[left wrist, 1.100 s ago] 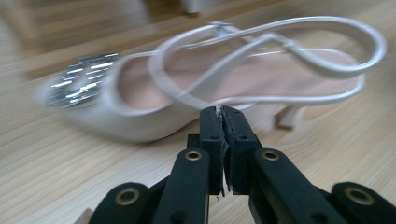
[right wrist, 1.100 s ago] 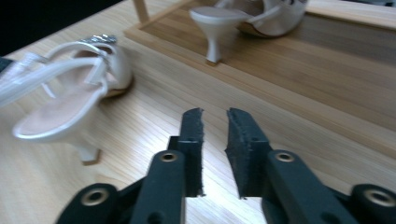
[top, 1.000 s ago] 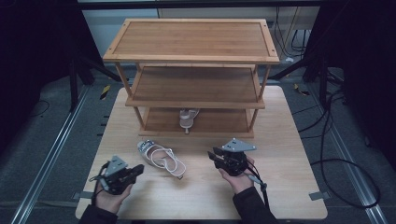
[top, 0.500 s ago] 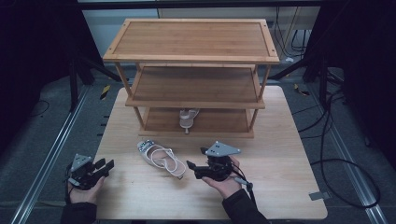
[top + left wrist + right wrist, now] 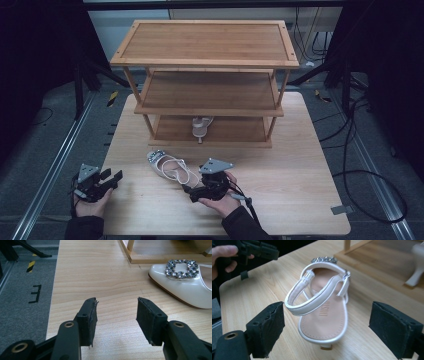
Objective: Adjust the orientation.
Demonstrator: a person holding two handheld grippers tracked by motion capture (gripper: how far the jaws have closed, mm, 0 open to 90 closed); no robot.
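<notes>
Gold lettering on the white sandal (image 5: pixel 324 315) insole is too blurred to read; an "E" marks the grey floor (image 5: pixel 35 293) off the light wood table's (image 5: pixel 300 200) left edge (dark room). Both grippers' fingers gape, having just been opening: left gripper (image 5: pixel 116 315) on nothing, right gripper (image 5: pixel 327 332) around the sandal's heel, untouched.

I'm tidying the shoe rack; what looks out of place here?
One white sandal lies on the table in front of the rack, while its partner sits on the bottom shelf. The right gripper, open, is at its heel.
</notes>
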